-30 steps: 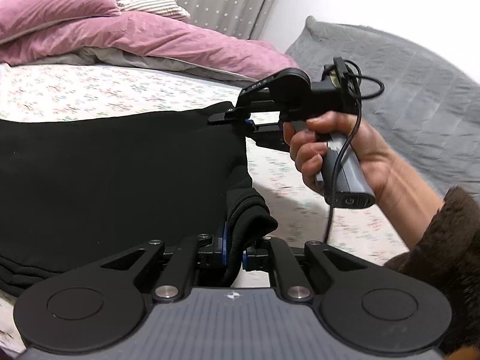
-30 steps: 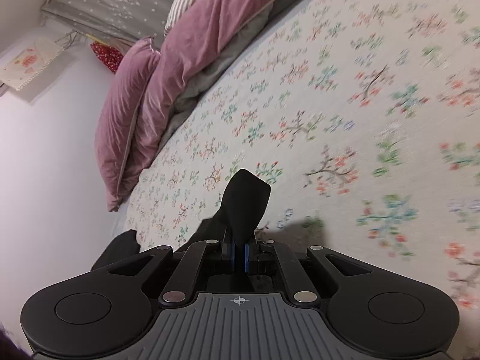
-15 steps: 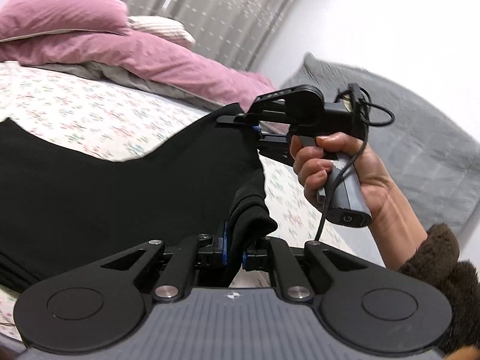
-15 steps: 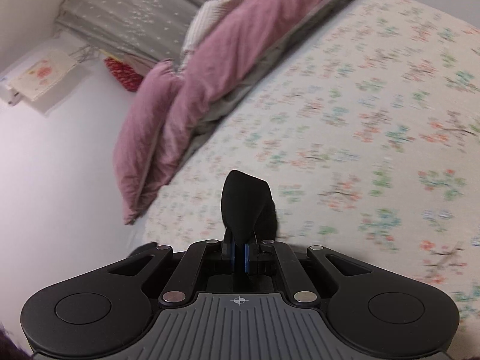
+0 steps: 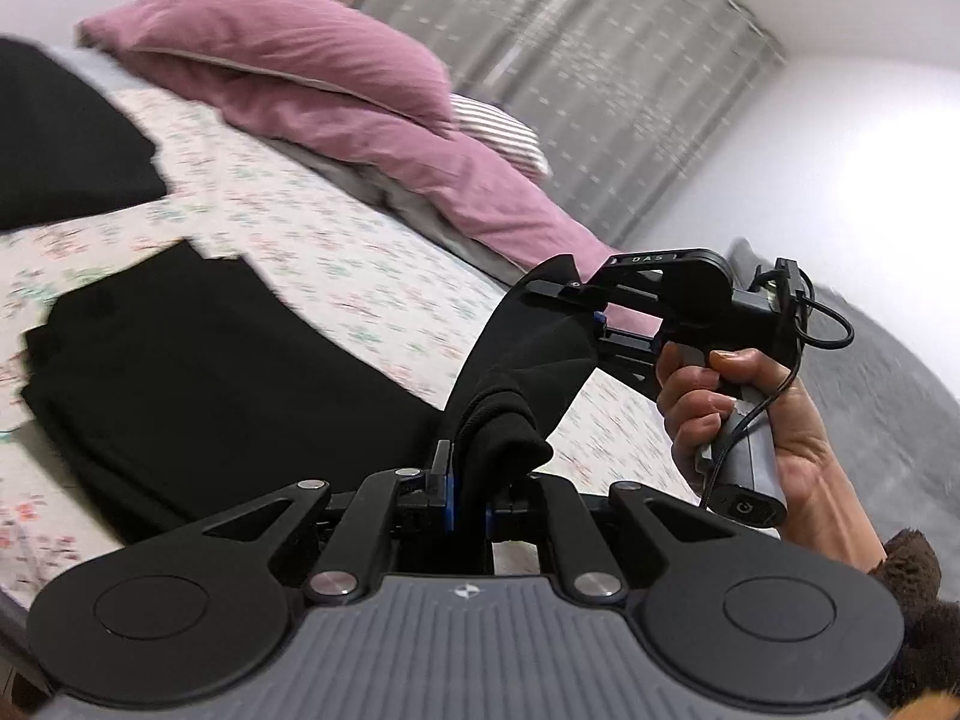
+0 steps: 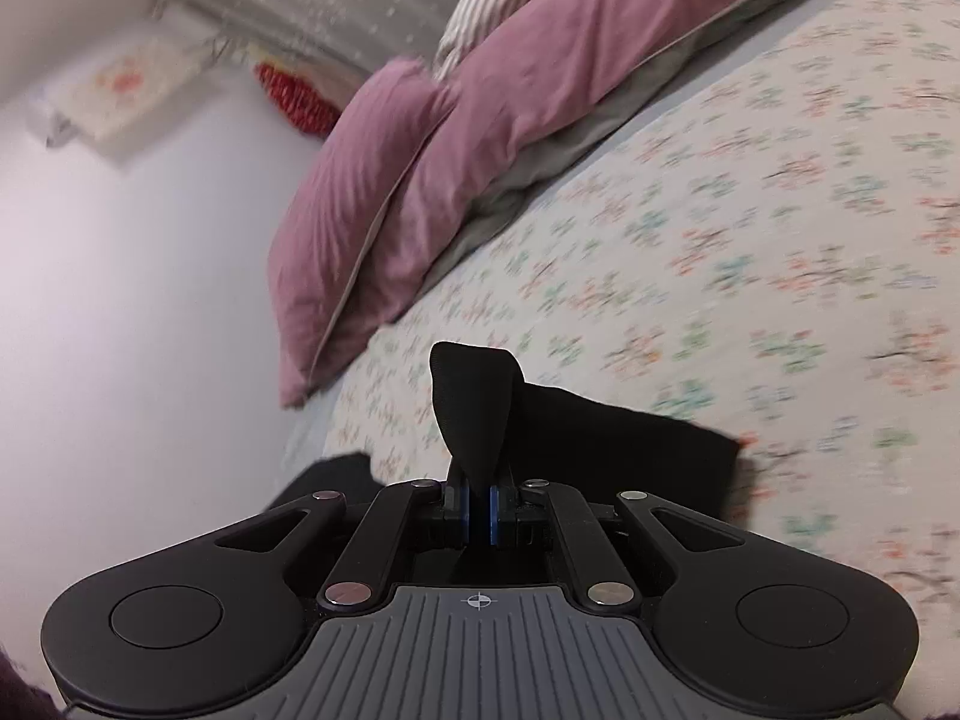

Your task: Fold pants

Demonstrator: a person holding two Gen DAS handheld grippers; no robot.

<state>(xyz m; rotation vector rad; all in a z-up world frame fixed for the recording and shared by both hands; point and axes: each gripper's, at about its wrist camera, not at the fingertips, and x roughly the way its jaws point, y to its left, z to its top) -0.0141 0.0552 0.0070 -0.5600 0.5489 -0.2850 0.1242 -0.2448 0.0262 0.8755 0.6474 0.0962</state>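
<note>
The black soft-fabric pants (image 5: pixel 198 360) lie partly spread on the floral-print bedsheet (image 5: pixel 336 252), with one edge lifted off it and strung between the two claws. A thick bunched fold of that edge sits clamped in the left gripper (image 5: pixel 468 480), rising just ahead of its blue pads. The right gripper (image 6: pixel 478 498) is closed on a thinner flap of the same cloth, which stands up between its fingers. A bare hand (image 5: pixel 750 414) holds the right tool's grey handle. Beyond, a mauve duvet (image 6: pixel 510 96) lies heaped before grey curtains (image 5: pixel 588 78).
</note>
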